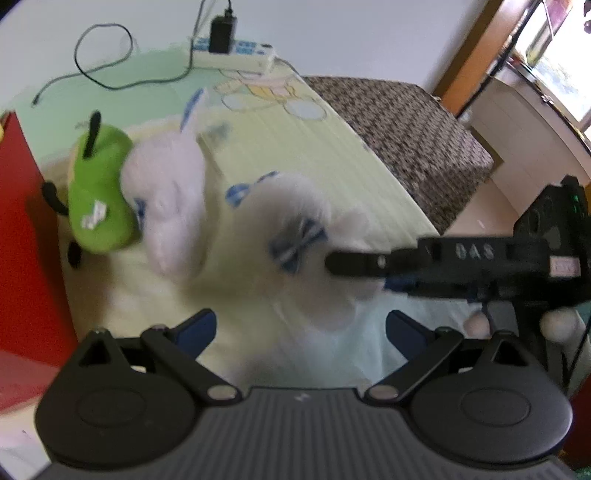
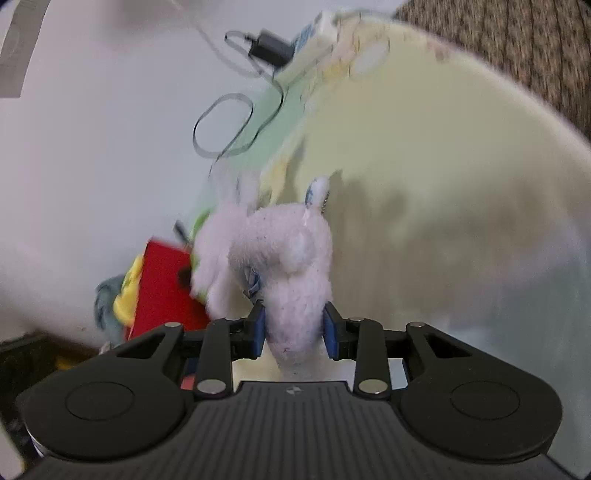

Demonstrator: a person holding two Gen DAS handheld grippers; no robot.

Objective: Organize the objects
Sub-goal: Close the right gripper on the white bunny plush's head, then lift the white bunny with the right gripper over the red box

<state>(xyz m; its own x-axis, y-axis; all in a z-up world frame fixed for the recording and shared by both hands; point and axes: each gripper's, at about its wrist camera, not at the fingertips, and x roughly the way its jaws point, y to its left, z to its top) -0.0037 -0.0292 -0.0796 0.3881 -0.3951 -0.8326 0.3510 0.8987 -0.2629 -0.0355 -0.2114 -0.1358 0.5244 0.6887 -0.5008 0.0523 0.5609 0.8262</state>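
White plush rabbit (image 2: 295, 273) lies beside green plush (image 1: 99, 195), red box (image 1: 22, 236).

Counted across both views: two white plush toys (image 1: 166, 206), one of them (image 2: 295, 266) blurred. One green plush toy (image 1: 99, 195). One red box (image 1: 22, 236). One power strip (image 1: 236, 57), one black adapter (image 1: 221, 35) plugged in, one loose black cable (image 1: 99, 55). Two claws seen: left (image 1: 301, 332), right (image 2: 294, 328).

Left gripper (image 1: 300, 334) jaws wide apart; right gripper (image 2: 294, 328) jaws clamped, angled downward.
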